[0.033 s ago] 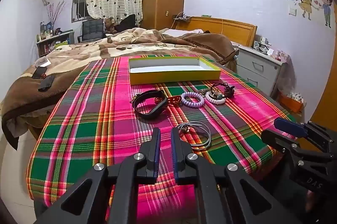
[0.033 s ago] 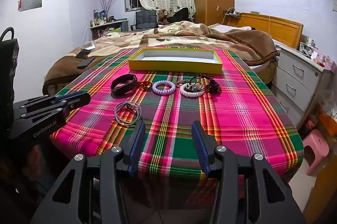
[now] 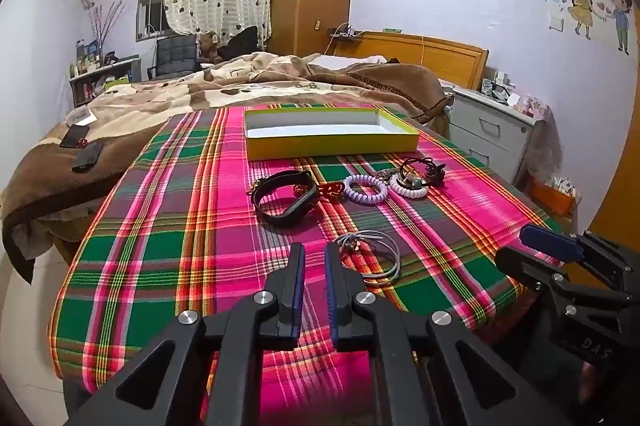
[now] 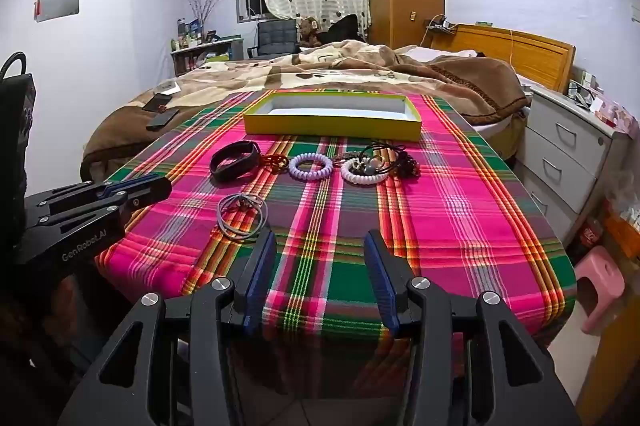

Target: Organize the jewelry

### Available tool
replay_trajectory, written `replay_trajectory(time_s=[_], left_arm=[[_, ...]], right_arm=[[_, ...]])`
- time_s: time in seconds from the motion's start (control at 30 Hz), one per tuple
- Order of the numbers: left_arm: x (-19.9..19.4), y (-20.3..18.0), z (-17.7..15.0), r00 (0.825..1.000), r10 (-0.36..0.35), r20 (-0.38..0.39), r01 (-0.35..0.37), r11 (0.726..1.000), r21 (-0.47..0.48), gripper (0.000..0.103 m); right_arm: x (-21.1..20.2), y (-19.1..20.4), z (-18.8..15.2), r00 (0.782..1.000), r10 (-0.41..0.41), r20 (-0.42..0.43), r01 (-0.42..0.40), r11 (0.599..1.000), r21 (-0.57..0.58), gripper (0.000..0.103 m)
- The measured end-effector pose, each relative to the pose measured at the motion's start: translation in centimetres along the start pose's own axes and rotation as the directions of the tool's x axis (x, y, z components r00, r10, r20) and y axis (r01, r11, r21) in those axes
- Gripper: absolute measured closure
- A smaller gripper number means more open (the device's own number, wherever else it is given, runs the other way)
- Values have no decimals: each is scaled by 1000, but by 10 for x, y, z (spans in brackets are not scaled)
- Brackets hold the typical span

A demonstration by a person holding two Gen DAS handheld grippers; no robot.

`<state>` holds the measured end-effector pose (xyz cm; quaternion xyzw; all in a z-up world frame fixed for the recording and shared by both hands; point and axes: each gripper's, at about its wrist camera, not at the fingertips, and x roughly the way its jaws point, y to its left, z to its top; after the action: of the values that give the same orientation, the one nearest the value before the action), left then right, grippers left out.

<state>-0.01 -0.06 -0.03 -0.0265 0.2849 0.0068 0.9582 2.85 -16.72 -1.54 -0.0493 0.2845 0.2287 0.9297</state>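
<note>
Showing only in the right view, a pink stool (image 4: 600, 282) flanks the wide-open, empty right hand-held gripper (image 4: 320, 250).

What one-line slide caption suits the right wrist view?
Open right gripper faces bracelets and hair ties before an empty yellow cardboard tray on a plaid tablecloth.

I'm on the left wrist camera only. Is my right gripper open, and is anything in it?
Observer: The right wrist view shows the right gripper wide open, with nothing between its fingers, only the plaid cloth beyond them.
Operator: What lies nearest it?
Observer: The grey loops, just ahead and to the left in that view, untouched.
Operator: Anything on the floor on that side?
Observer: A pink stool stands by the table's near right corner.
</note>
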Motion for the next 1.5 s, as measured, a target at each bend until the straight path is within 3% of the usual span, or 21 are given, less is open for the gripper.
replay_trajectory(time_s=[0.1,0.13,1.5], left_arm=[[-1,-5,-1,1000,8,-5,-8,1000,16,94],[1,5,0,1000,-17,-13,16,999,-45,94],[-8,-7,0,1000,3,6,-3,1000,1,94]], right_arm=[[0,0,0,1000,3,-4,-3,1000,4,57],[1,0,0,1000,4,-5,-4,1000,4,57],[-3,-2,1,1000,0,2,0,1000,4,57]])
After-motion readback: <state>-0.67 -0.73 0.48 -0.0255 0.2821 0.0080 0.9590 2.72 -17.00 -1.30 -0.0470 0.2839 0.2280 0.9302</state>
